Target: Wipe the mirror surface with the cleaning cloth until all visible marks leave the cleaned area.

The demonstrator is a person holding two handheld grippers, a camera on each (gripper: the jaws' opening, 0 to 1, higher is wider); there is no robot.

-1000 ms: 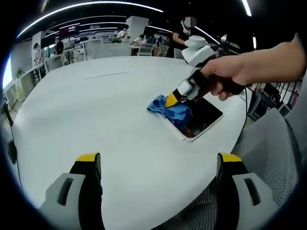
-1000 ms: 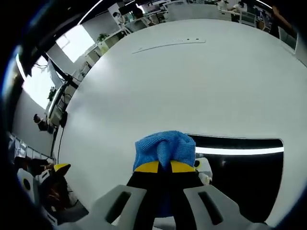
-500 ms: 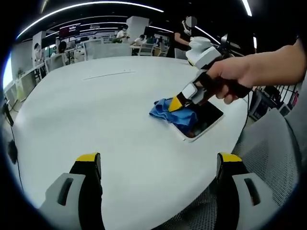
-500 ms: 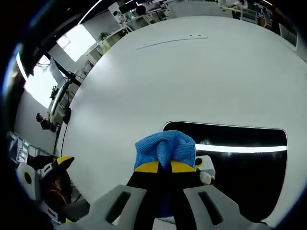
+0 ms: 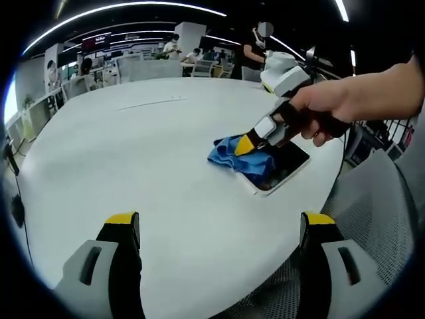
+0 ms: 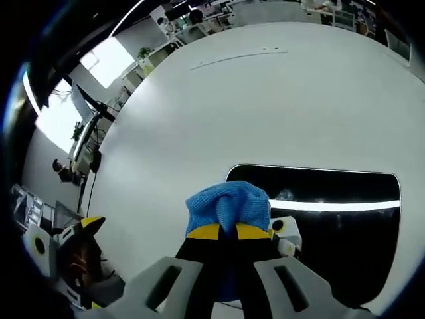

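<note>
A dark rectangular mirror (image 6: 332, 226) (image 5: 287, 165) with a thin white frame lies flat on the round white table (image 5: 133, 159). My right gripper (image 6: 228, 232) (image 5: 244, 142) is shut on a bunched blue cloth (image 6: 229, 205) (image 5: 234, 154) and presses it on the mirror's near-left end. A person's hand (image 5: 325, 113) holds that gripper. My left gripper (image 5: 219, 220) hangs open over the table's near edge, well short of the mirror, with nothing between its fingers. Its yellow tip (image 6: 86, 222) shows at the lower left of the right gripper view.
The table (image 6: 265, 106) spreads wide behind the mirror, with a faint seam line (image 6: 239, 56) far across it. A grey mesh chair (image 5: 378, 212) stands at the table's right edge. Desks, chairs and people fill the office at the back (image 5: 166, 56).
The right gripper with the cloth has slid a little further onto the mirror; more dark glass shows left of the cloth. My left gripper has not moved.
</note>
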